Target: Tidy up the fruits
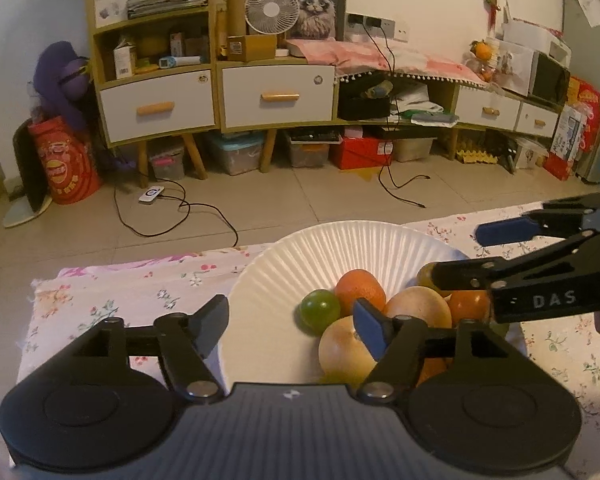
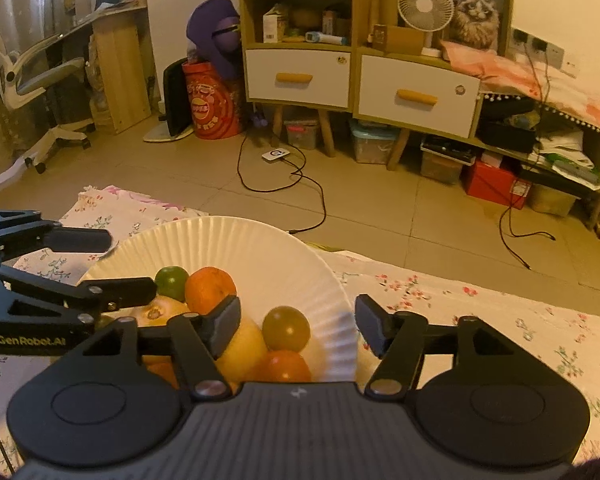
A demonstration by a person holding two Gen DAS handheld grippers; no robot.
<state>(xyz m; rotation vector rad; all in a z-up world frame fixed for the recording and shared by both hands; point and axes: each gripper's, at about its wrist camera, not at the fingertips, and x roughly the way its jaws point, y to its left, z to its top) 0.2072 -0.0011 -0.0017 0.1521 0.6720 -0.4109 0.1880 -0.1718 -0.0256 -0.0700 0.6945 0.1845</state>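
Note:
A white ribbed paper plate (image 1: 300,256) sits on a floral tablecloth and holds several fruits: a green lime (image 1: 320,310), an orange (image 1: 360,290), two pale yellow grapefruits (image 1: 342,350) and more oranges. My left gripper (image 1: 292,320) is open over the plate's left part, empty. My right gripper (image 2: 298,326) is open over the plate's (image 2: 260,240) right rim, empty, with an olive-green fruit (image 2: 286,328) and an orange fruit (image 2: 286,366) between its jaws. Each gripper shows in the other's view: the right one (image 1: 460,252) and the left one (image 2: 128,268).
The floral cloth (image 1: 120,300) covers the table, whose far edge lies just beyond the plate. Beyond is a tiled floor with cables (image 1: 188,208), a cabinet with white drawers (image 1: 276,96), and an office chair (image 2: 40,80) at the left.

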